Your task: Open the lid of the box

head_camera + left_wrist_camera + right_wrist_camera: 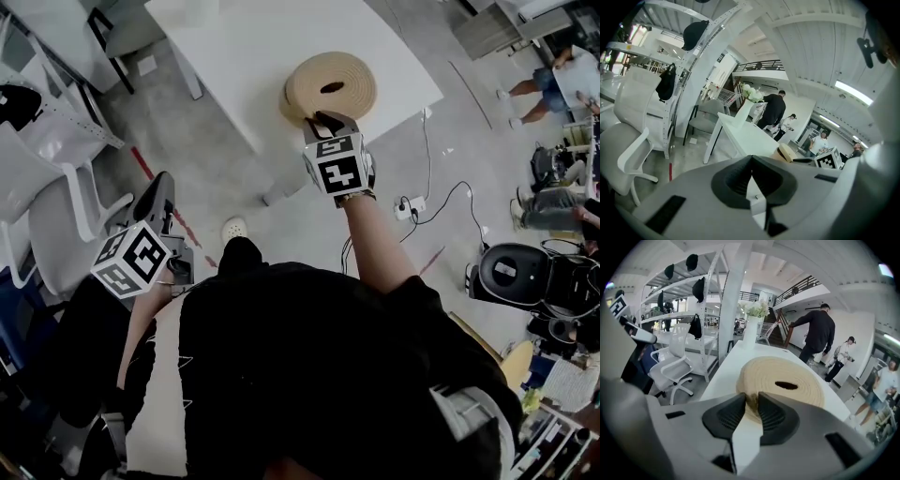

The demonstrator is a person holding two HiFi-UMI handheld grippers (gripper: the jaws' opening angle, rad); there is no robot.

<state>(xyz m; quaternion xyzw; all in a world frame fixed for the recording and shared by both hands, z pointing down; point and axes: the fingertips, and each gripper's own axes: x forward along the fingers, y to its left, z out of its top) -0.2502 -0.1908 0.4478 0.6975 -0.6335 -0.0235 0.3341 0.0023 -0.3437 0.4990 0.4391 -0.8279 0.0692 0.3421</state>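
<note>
A round tan woven box [330,86] with a flat lid and a dark hole in its middle stands on the white table [253,47] near the front edge. My right gripper [323,117] reaches to the box's near side. In the right gripper view the lid's rim [749,401] sits between the two dark pads, which close on it from both sides. My left gripper [161,185] hangs low at my left, well away from the table, pads together and empty. From the left gripper view the box [787,152] shows small, far ahead.
White chairs [47,206] and a rack stand left of the table. Cables and a power strip [411,206] lie on the floor to the right, near a black device [511,272]. People stand beyond the table [818,338]. A white vase of flowers [751,331] stands at the table's far end.
</note>
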